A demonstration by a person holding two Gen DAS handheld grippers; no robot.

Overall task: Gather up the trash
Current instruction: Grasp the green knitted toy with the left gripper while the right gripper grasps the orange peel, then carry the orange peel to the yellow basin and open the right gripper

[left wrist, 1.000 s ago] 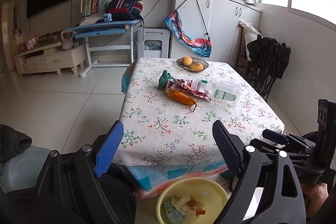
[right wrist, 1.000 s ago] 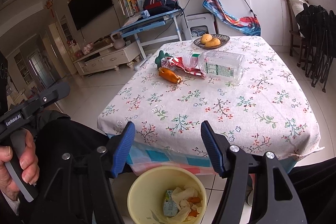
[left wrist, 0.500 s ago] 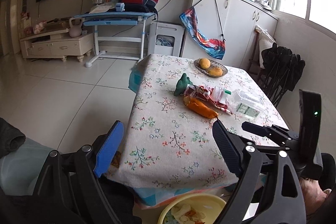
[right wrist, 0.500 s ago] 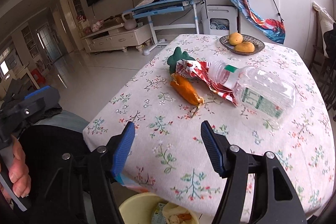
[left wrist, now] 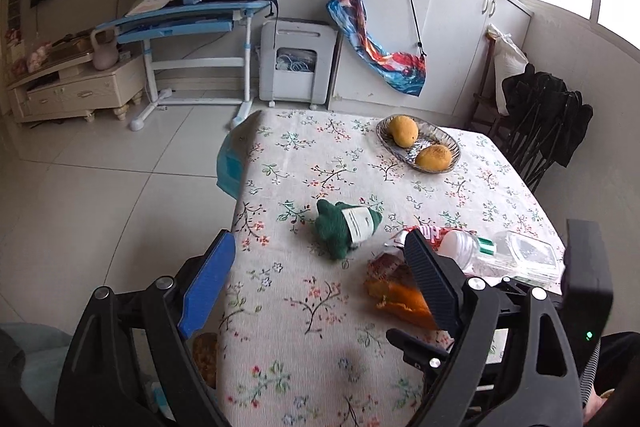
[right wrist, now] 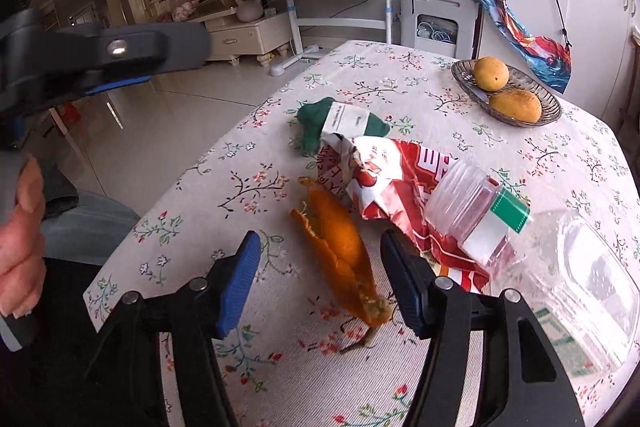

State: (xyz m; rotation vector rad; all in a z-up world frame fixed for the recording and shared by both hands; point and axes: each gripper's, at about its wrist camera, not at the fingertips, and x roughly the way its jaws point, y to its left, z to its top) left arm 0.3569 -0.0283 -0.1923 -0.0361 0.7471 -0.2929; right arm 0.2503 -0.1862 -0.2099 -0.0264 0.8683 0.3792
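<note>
A floral-cloth table [right wrist: 420, 95] carries a little heap of trash. It is made up of an orange peel [right wrist: 340, 251], a red snack wrapper [right wrist: 400, 179], a clear plastic bottle [right wrist: 540, 259] lying on its side and a green pouch with a white label [right wrist: 320, 125]. My right gripper [right wrist: 319, 241] hangs just above the peel and its jaws are closing. The peel lies between the pads, which do not press on it. My left gripper [left wrist: 319, 238] stands open over the table's near left edge, short of the green pouch [left wrist: 340, 227], and holds nothing.
A glass dish [left wrist: 452, 143] with two yellow fruits sits at the table's far side. Dark folded chairs [left wrist: 548, 115] stand to the right of the table. Across the tiled floor are a blue desk [left wrist: 188, 15], a white appliance [left wrist: 296, 59] and white cabinets [left wrist: 460, 27].
Both grippers have moved forward from above the yellow bin to over the table, close to the trash. The bin has left both views. The right jaws have narrowed slightly.
</note>
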